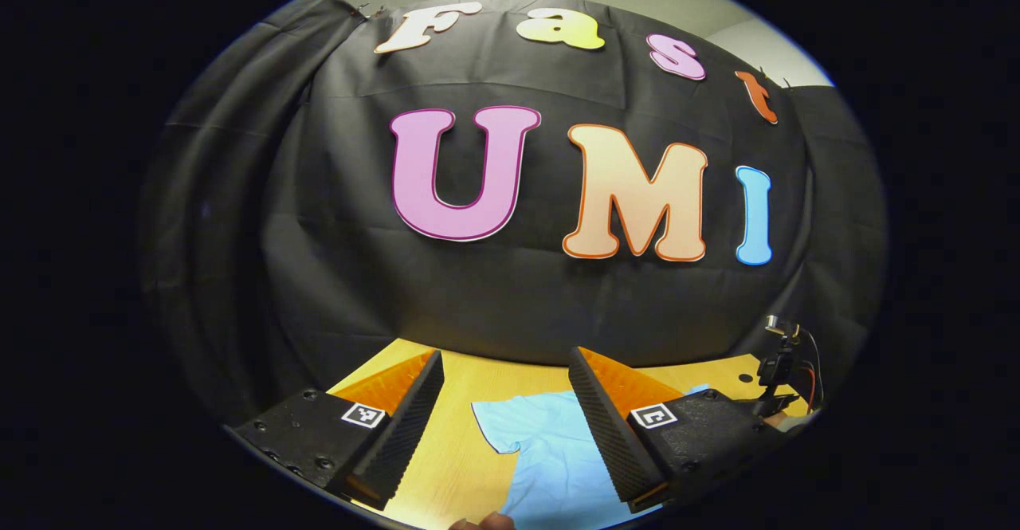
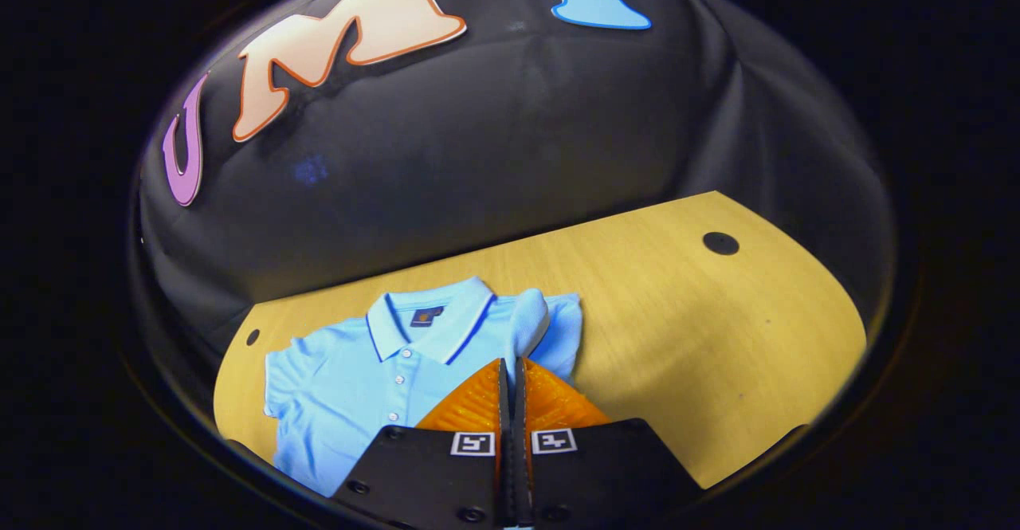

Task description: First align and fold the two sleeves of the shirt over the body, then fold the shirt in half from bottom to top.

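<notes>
A light blue polo shirt (image 2: 351,386) lies face up on the wooden table (image 2: 701,339), collar (image 2: 430,319) toward the wall. In the right gripper view, one short sleeve (image 2: 532,319) is bunched and drawn up over the body. My right gripper (image 2: 511,360) is shut on that sleeve's fabric. In the left gripper view, the other sleeve and part of the shirt (image 1: 550,442) lie flat on the table (image 1: 446,458). My left gripper (image 1: 506,355) hangs open above them, its fingers wide apart and holding nothing.
The black cloth wall (image 2: 478,155) stands close behind the table. Round dark holes (image 2: 720,243) mark the tabletop. A black piece of gear with cables (image 1: 785,371) shows at the right edge of the left gripper view. Part of a hand (image 1: 486,522) is at its bottom.
</notes>
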The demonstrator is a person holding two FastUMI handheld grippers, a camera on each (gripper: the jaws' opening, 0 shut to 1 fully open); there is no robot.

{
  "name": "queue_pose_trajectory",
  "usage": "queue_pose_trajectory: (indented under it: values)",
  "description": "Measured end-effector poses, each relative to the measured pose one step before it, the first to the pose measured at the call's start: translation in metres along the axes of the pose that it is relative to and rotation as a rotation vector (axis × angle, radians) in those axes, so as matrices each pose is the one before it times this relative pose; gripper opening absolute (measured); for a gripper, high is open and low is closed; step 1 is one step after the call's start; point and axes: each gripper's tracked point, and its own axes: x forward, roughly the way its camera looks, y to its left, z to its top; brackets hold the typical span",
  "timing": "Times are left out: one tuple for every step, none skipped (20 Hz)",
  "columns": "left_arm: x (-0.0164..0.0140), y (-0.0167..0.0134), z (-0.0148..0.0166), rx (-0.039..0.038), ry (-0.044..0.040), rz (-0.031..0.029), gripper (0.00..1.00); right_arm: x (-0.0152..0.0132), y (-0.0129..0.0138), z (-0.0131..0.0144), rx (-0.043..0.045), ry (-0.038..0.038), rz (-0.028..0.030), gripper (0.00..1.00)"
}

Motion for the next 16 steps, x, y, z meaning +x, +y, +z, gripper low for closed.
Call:
queue_pose_trajectory:
  values:
    - [0.00057,0.00032,-0.00223,-0.00292,0.00858,0.00031,0.95,0.00255,0.00744,-0.00359,0.00779,0.0082,0.01094,0.03]
    - [0.00064,0.002,-0.00251,-0.00226,0.00903,0.00078,0.96,0.00228,0.0054,-0.00584,0.00517,0.01039,0.00675,0.02]
    - [0.00033,0.00433,-0.00417,-0.00334,0.00617,-0.0008,0.96,0.00269,0.00446,-0.00516,0.00091,0.00984,0.00372,0.03]
    - [0.0005,0.0041,-0.00087,-0.00283,0.00224,-0.00091,0.96,0.00211,0.00486,-0.00594,-0.00276,0.00835,0.00358,0.03]
    - [-0.00101,0.00416,-0.00102,-0.00141,0.00155,0.00072,0.96,0.00189,0.00353,-0.00439,-0.00387,0.00416,0.00281,0.02]
    - [0.00138,0.00131,0.00009,-0.00043,0.00287,-0.00057,0.96,0.00171,0.0034,-0.00464,-0.00253,0.00536,0.00291,0.02]
    - [0.00039,0.00011,-0.0009,0.00128,0.00279,0.00051,0.96,0.00166,0.00271,-0.00339,0.00123,0.00552,0.00743,0.02]
    - [0.00094,0.00067,-0.00037,0.0014,0.00137,0.00027,0.96,0.00038,0.00404,-0.00396,0.01163,0.01225,0.01972,0.04]
    - [0.00036,0.00096,-0.00036,-0.00002,-0.00173,-0.00006,0.96,-0.00248,0.00354,-0.00153,0.00526,0.01418,0.00947,0.01]
    - [0.00049,-0.0004,0.00075,-0.0005,-0.00159,-0.00123,0.96,-0.00445,0.00739,-0.0049,0.00245,0.00933,0.02866,0.26]
    - [0.0009,0.00076,-0.00006,0.00022,-0.00263,0.00184,0.96,-0.00576,0.00489,0.00312,-0.0139,-0.00752,0.02163,0.51]
    - [0.00207,0.00018,0.00138,0.0015,-0.0025,0.00128,0.96,-0.00575,0.00108,0.00471,-0.02681,-0.01955,0.01452,0.75]
    - [0.0015,-0.00033,0.00035,0.00336,-0.00802,0.00269,0.96,-0.00773,0.00182,0.00654,-0.02613,-0.02007,0.0095,1.0]
    - [0.00206,-0.00028,-0.00023,0.00783,-0.00429,0.0035,0.95,-0.01184,0.00335,0.0045,-0.02522,-0.01378,0.00928,0.98]
    - [0.00294,-0.00032,-0.00324,0.00604,-0.00008,0.00098,0.96,-0.00823,0.00156,0.0036,-0.02328,-0.01075,0.00677,0.98]
    - [0.00316,-0.00094,-0.002,-0.00058,0.00217,0.00541,0.95,-0.00983,0.00213,0.00454,-0.01754,-0.01446,0.00846,0.98]
